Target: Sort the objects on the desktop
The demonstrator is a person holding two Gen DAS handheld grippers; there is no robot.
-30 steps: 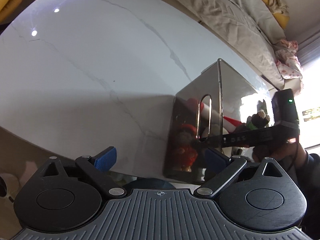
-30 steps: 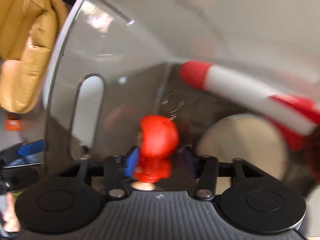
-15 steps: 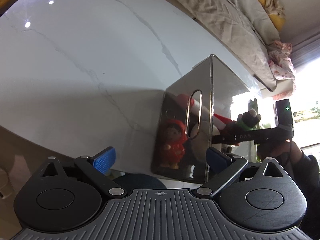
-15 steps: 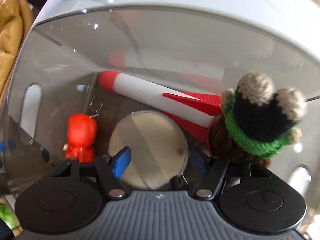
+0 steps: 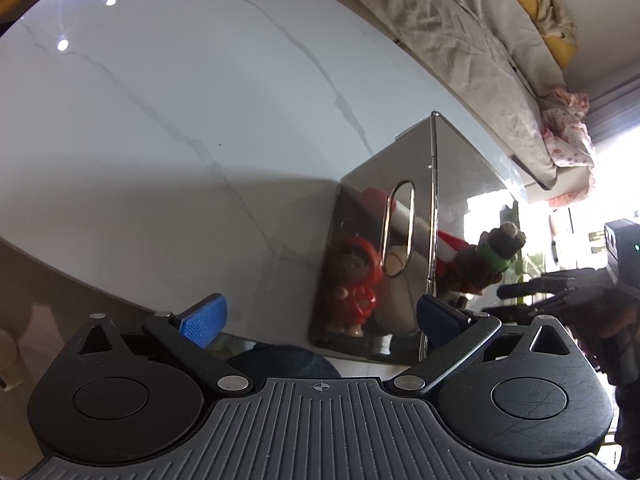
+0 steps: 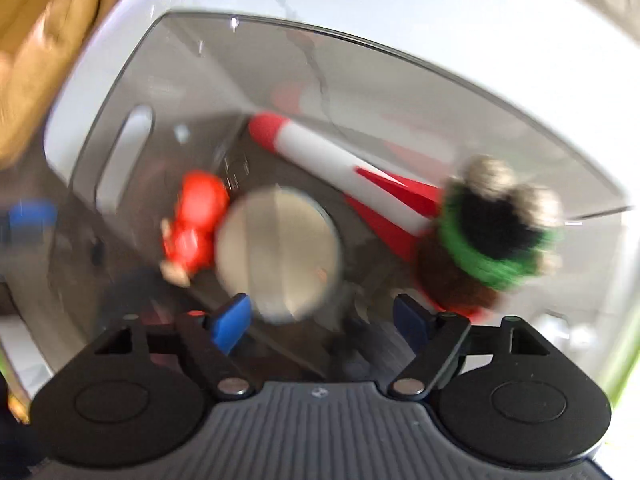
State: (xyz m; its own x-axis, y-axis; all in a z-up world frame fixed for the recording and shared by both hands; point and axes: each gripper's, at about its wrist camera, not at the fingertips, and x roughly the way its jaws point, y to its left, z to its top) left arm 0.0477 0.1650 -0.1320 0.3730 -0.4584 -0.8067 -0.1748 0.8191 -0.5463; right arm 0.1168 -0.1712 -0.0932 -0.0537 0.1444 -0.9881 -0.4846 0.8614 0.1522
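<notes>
The right gripper [image 6: 320, 320] has let go of the red figure [image 6: 194, 222]: a second ago the figure sat between its jaws, low inside the clear box [image 6: 360, 52], and now it lies on the box floor, up and to the left of the left jaw, clear of both pads. The jaws are opening and hold nothing (the view is blurred, since the gripper has pulled up and back above the box). Ahead of the jaws lie a round disc [image 6: 280, 256], a rocket [image 6: 340, 168] and a knitted toy [image 6: 496, 236], all inside the box.

The left gripper [image 5: 320, 320] hovers with its jaws at their widest, empty, the box just beyond its right jaw on the worktop [image 5: 160, 120].

That drop looks finished; no loose item shows on the worktop, so the sorting may be near its end.
</notes>
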